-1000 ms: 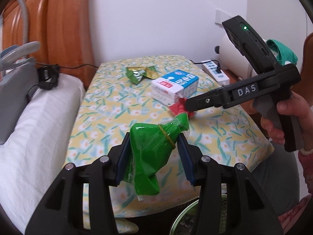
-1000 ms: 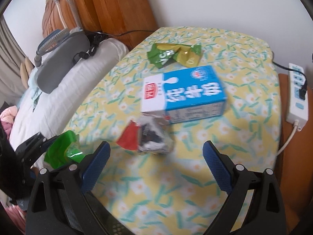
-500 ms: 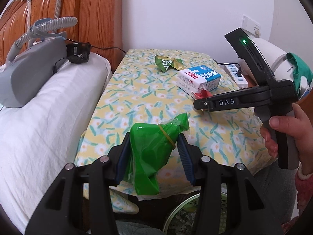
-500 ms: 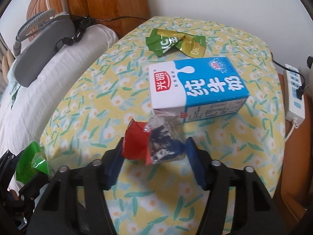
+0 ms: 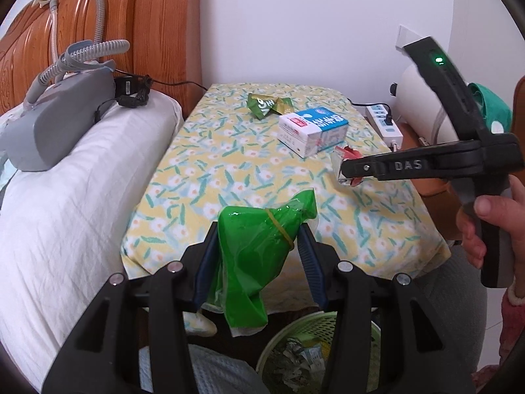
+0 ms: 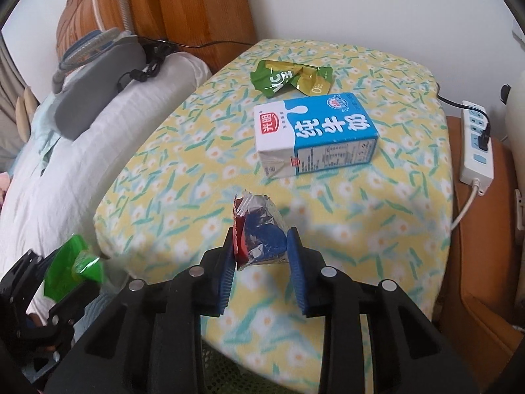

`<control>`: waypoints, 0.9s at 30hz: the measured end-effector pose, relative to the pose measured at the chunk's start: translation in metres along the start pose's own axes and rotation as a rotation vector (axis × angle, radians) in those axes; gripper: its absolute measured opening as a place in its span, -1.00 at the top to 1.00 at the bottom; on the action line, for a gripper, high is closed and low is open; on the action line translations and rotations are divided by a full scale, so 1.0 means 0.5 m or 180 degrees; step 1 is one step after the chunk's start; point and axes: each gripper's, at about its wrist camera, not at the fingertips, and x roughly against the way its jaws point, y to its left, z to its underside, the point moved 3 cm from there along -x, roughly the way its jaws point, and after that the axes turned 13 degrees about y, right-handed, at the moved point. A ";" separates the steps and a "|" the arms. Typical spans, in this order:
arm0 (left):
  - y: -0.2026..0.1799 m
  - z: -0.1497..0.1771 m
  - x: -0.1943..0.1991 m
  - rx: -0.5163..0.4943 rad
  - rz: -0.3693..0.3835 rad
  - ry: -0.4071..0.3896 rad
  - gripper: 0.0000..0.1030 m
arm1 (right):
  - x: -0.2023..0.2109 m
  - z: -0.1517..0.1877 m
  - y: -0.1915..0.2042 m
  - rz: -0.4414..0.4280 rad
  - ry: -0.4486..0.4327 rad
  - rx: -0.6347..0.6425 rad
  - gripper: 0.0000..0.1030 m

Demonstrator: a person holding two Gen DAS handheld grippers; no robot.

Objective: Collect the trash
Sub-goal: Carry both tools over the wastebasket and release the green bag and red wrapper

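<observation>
Currently: left gripper [image 5: 259, 249] pinching green bag [image 5: 254, 256] over counter [image 5: 229, 164] edge | right gripper [image 6: 261, 249] clamping crumpled red-silver wrapper [image 6: 257, 233] | milk carton [image 6: 315, 134] lying on counter.

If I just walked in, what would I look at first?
Probably the bright green bag squeezed in the left gripper, just above the green wastebasket on the floor. Next, the crinkly red and silver wrapper pinched in the right gripper, lifted above the flowery yellow tablecloth. Behind it lies a blue and white milk carton.
</observation>
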 end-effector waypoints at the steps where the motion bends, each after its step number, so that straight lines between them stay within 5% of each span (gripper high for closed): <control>1: -0.006 0.005 0.003 -0.0001 0.0010 0.0020 0.10 | 0.009 0.013 0.001 0.0002 -0.0003 0.0017 0.40; 14: -0.113 0.131 -0.010 -0.0061 0.0095 0.0548 0.10 | 0.062 0.269 0.025 -0.0128 0.0326 0.0195 0.40; 27: -0.160 0.218 -0.050 -0.0160 0.0146 0.0951 0.10 | 0.019 0.386 0.009 -0.0277 0.0563 0.0111 0.40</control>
